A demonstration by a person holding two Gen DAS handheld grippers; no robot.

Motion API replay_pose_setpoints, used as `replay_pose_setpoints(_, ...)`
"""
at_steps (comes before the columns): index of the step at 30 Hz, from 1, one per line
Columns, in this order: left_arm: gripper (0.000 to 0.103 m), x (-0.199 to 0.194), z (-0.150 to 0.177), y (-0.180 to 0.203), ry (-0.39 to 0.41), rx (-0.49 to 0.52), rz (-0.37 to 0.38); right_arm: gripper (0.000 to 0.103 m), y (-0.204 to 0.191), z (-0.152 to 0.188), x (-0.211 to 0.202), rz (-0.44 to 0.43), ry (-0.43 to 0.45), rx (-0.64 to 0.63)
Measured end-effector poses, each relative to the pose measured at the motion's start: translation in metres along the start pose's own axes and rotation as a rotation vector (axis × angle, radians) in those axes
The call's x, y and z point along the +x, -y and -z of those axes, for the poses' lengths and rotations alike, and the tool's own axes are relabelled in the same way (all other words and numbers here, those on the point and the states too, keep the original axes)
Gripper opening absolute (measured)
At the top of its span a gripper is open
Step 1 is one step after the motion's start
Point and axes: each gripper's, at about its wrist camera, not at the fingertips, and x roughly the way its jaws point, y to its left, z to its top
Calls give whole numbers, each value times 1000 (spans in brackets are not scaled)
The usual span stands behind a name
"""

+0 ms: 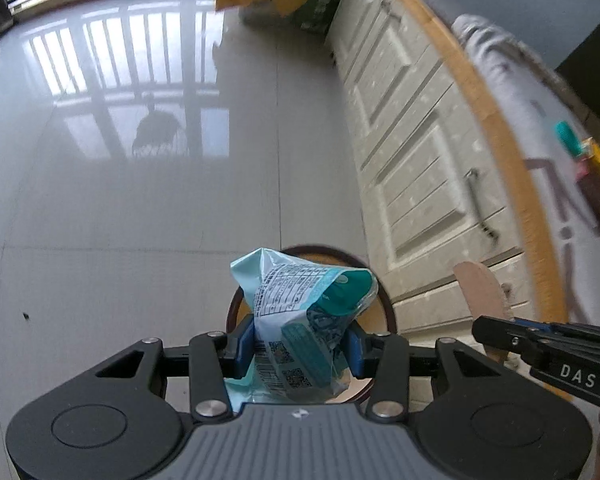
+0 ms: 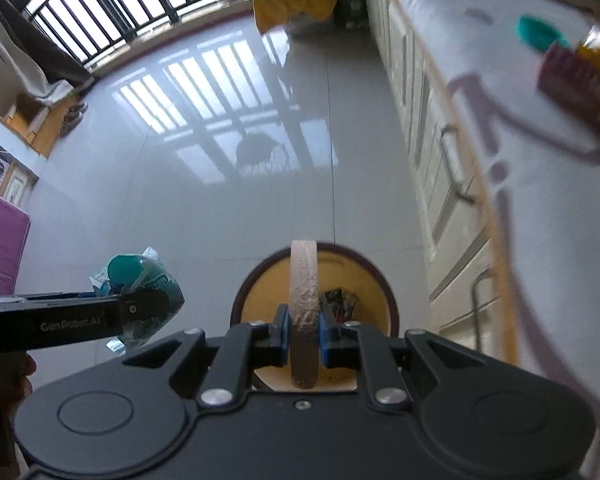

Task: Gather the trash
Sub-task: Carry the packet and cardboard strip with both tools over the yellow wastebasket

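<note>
Both hands are loaded. My left gripper (image 1: 300,350) is clamped on a crumpled teal snack wrapper (image 1: 300,312); my right gripper (image 2: 303,338) is pinched nearly closed on a thin, flat, pale brown strip (image 2: 304,300), seen edge-on. I cannot tell what it is.

Both pieces hang above a round bin (image 2: 260,280) with a dark rim and yellow inside, standing on the floor beside the cabinet (image 1: 412,168). The bin holds at least one dark scrap (image 2: 338,302). I judge pick-up of these two done and release into the bin outstanding.

More remains: a teal item (image 2: 538,34) and a dark red packet (image 2: 580,88) lie on the white counter (image 2: 460,40).

The floor (image 1: 140,220) is glossy grey tile, reflecting a barred window (image 2: 100,8).
</note>
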Motion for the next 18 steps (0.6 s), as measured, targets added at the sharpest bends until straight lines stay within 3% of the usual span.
replay_pose_setpoints(18, 46, 169, 12, -8, -190, 1, 48, 15, 39, 19, 159, 68, -164, 159)
